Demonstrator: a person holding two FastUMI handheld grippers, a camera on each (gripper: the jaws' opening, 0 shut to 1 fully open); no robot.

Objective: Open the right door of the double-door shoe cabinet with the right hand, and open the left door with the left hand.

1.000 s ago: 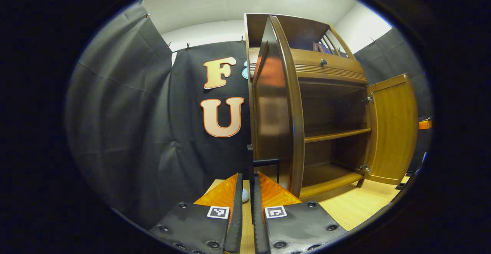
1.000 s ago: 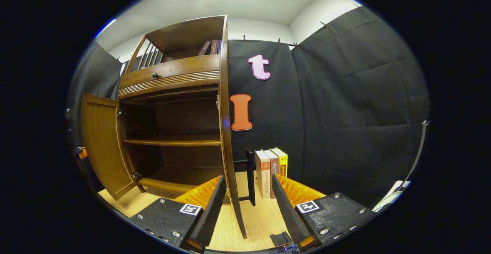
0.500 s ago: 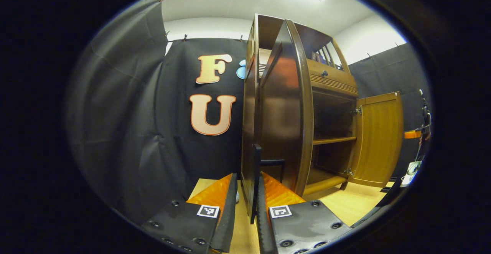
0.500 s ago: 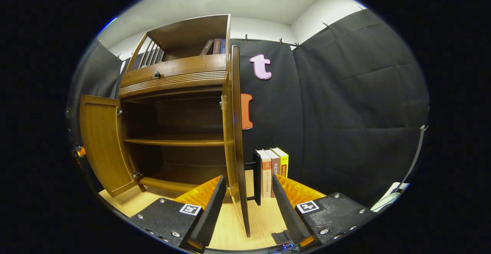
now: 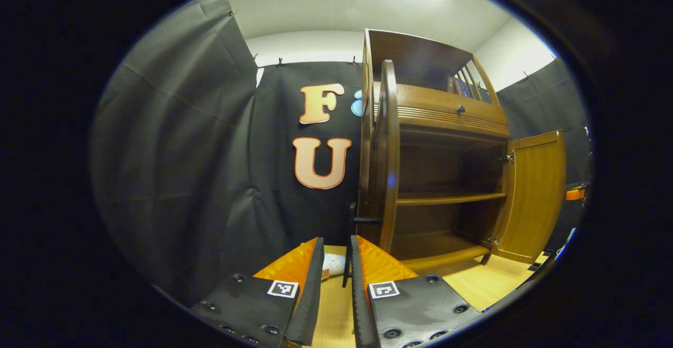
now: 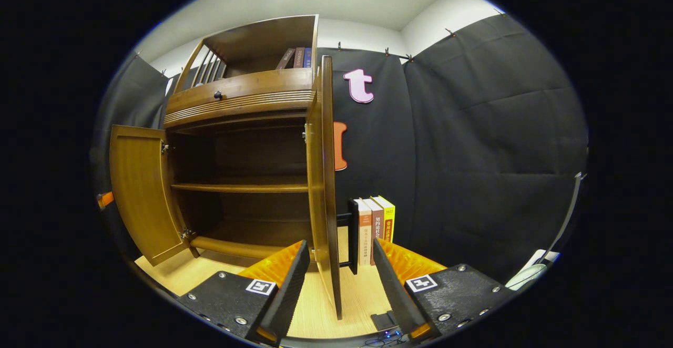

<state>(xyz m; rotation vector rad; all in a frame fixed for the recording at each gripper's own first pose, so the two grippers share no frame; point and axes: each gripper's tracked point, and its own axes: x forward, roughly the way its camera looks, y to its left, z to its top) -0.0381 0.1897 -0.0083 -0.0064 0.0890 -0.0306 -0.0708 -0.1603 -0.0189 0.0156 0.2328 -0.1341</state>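
a: checking the shoe cabinet (image 5: 447, 122) from the left gripper view. any room around the edges?

b: plenty. standing wide open on both sides. left door (image 5: 388, 153) edge-on right ahead of the left gripper (image 5: 336, 285), right door (image 5: 533, 195) out at the far side with its inner face showing. bare shelves in between, open light wood floor (image 5: 473, 285) in front.

a: and the grip on the left?

b: hard to call. fingers level, pointing forward, barely apart, with the left door's black handle (image 5: 349, 232) dropping into the slit, tight against one pad. can't tell whether pinched from both sides. small white thing (image 5: 332, 264) on the floor just past the tips.

a: right side?

b: right gripper (image 6: 339, 285) held low and level, spread wide, clamping nothing. straddling the right door's bottom edge and its black handle (image 6: 351, 237), apart from both fingers. row of books (image 6: 376, 224) standing just beyond that handle against the black cloth, so tighter out there than toward the cabinet's open front.
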